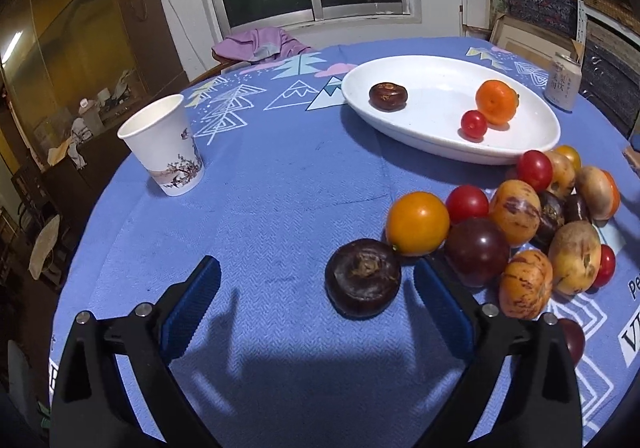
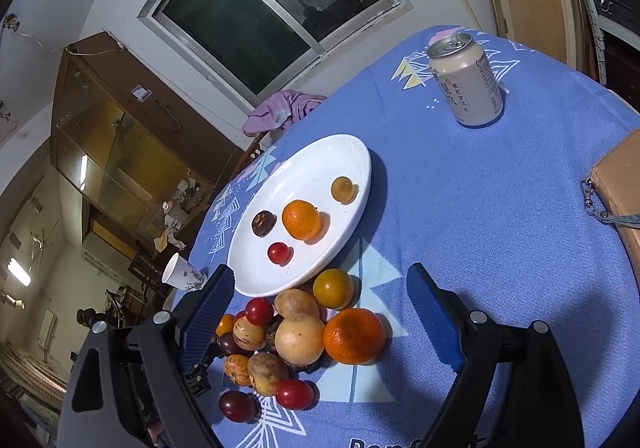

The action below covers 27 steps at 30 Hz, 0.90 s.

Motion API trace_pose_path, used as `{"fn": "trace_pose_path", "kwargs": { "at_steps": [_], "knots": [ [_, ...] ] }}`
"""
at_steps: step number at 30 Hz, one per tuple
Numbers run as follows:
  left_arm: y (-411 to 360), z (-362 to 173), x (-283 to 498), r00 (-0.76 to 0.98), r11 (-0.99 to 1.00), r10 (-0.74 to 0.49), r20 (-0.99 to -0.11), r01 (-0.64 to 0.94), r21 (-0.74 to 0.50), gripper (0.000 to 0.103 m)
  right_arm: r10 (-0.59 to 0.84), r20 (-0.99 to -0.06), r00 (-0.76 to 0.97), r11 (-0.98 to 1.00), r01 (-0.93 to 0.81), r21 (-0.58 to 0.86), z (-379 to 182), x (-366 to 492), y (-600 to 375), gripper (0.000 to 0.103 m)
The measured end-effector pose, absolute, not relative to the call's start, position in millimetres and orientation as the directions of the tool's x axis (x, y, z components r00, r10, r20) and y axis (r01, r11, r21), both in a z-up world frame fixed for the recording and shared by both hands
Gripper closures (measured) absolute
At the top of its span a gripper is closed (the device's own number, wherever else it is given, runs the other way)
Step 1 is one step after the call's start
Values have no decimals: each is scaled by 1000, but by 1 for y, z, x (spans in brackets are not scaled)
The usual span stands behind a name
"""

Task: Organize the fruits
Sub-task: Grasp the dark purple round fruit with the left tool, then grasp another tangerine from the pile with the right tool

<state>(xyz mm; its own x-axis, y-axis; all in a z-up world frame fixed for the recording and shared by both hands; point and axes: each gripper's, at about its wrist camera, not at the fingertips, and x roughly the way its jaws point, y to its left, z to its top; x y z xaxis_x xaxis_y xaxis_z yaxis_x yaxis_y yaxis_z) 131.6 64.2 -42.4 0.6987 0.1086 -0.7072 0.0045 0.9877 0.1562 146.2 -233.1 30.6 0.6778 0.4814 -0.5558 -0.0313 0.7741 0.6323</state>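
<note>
A white oval plate (image 1: 520, 127) (image 2: 344, 163) holds a dark brown fruit (image 1: 388, 96), an orange tangerine (image 1: 496, 102) (image 2: 301, 219) and a red cherry tomato (image 1: 473, 123); the right wrist view also shows a small yellow fruit (image 2: 343, 189) on it. A pile of mixed fruits (image 1: 520, 224) (image 2: 288, 340) lies on the blue cloth beside the plate. My left gripper (image 1: 318, 284) is open, low over the cloth, with a dark brown fruit (image 1: 362, 283) between its fingers, nearer the right one. My right gripper (image 2: 320, 308) is open above the pile.
A paper cup (image 1: 164, 143) stands left of the plate. A drink can (image 2: 466, 81) (image 1: 563, 81) stands beyond the plate at the right. A tan pouch with a zipper (image 2: 616, 199) lies at the table's right edge. A purple cloth (image 1: 260, 43) hangs on a chair behind.
</note>
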Motion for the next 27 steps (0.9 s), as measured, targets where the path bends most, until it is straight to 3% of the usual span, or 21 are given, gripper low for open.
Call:
{"fn": "trace_pose_path", "kwargs": {
  "at_steps": [1,11,17,23,27],
  "knots": [
    [65,-44,134,693,989,98,-714,11,146,21,481,-558,676,774,-28,633,30,147,-233,14],
    [57,-53,141,654,990,-22,-756,119,74,61,483,-571,664,784,-38,619,29,148,-228,14],
    [63,-52,136,659,993,-6,-752,93,74,62,464,-592,659,822,-73,564,28,139,-219,14],
    [83,-46,136,667,999,14,-745,26,42,62,365,-643,673,929,-213,304,27,113,-190,14],
    [79,-49,136,661,998,17,-751,34,53,62,336,-682,650,941,-253,223,20,109,-180,15]
  ]
}}
